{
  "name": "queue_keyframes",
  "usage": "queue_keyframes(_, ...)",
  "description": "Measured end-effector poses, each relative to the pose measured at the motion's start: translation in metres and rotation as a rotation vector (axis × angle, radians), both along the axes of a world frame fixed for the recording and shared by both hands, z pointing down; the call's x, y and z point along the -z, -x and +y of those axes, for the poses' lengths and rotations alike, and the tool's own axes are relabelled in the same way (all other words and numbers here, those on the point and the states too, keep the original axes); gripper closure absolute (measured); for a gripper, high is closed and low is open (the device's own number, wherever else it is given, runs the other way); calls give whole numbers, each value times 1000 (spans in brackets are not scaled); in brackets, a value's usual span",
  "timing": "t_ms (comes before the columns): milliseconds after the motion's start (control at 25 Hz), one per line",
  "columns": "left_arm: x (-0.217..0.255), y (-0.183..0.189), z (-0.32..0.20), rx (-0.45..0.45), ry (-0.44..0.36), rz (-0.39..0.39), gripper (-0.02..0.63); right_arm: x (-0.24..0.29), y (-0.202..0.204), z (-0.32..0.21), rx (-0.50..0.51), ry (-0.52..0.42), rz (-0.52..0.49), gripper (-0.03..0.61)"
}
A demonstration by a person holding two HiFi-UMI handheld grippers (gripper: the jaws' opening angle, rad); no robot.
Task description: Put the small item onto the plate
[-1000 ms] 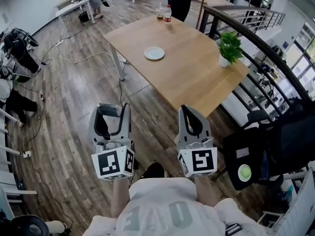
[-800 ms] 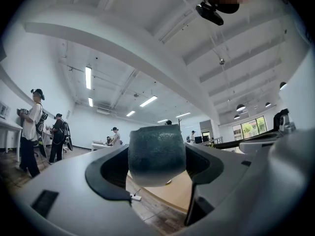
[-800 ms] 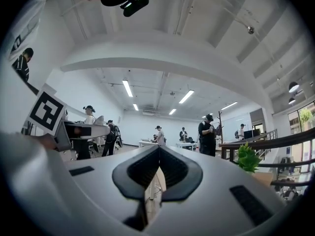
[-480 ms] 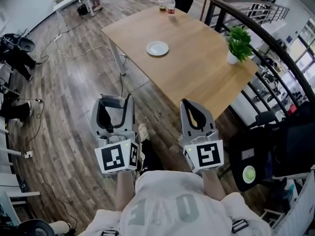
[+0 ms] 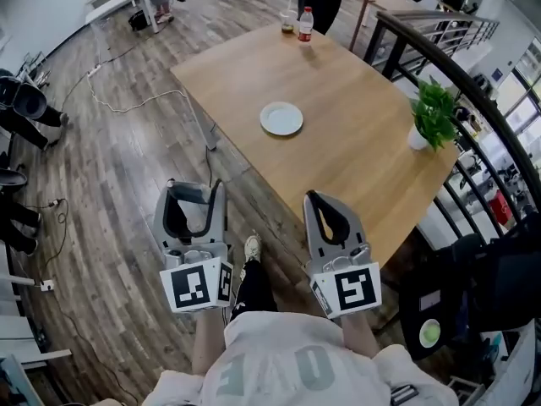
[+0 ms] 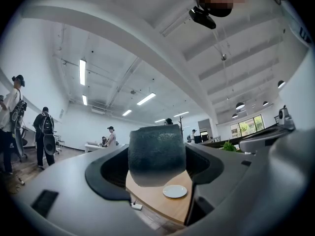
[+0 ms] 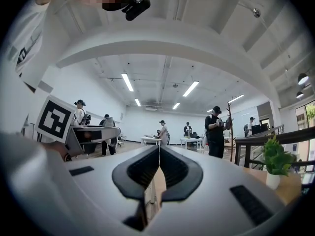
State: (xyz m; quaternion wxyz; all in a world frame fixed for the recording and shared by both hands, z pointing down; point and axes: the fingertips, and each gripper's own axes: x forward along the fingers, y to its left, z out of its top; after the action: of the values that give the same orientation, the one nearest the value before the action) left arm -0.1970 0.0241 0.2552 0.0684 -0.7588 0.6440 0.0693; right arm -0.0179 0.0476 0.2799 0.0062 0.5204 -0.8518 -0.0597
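Observation:
A small dark grey, rough-surfaced item (image 6: pixel 156 154) sits clamped between the jaws of my left gripper (image 5: pixel 193 196), which is held over the wooden floor short of the table. The white plate (image 5: pixel 281 117) lies bare on the wooden table (image 5: pixel 355 142), ahead and to the right of that gripper; it also shows below the item as a white plate (image 6: pixel 174 191) in the left gripper view. My right gripper (image 5: pixel 318 201) hovers at the table's near edge with its jaws pressed together and nothing between them (image 7: pixel 158 157).
A potted plant (image 5: pixel 434 112) stands at the table's right side. A bottle (image 5: pixel 305 24) and a glass (image 5: pixel 289 25) stand at the far corner, with a person behind them. A dark railing (image 5: pixel 473 100) runs on the right. Cables (image 5: pixel 127 100) lie on the floor at left.
The table and plate have come closer and lower in the head view as the person stepped forward. Both grippers keep the same pose and state.

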Motion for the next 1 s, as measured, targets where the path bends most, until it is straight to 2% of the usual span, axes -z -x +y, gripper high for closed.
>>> queue_keyframes(240, 12, 8, -89, -33, -1, -53, 291, 15, 17, -84, -35, -20, 7, 560)
queue_keyframes(640, 54, 34, -226, -126, -60, -70, 291, 64, 30, -221, -169, -99, 6, 560)
queue_keyframes(880, 64, 30, -269, -191, -91, -68, 291, 65, 39, -259, -209, -69, 7, 560)
queue_keyframes(1000, 49, 22, -280, -211, -26, -58, 291, 61, 38, -267, -215, -54, 11, 560)
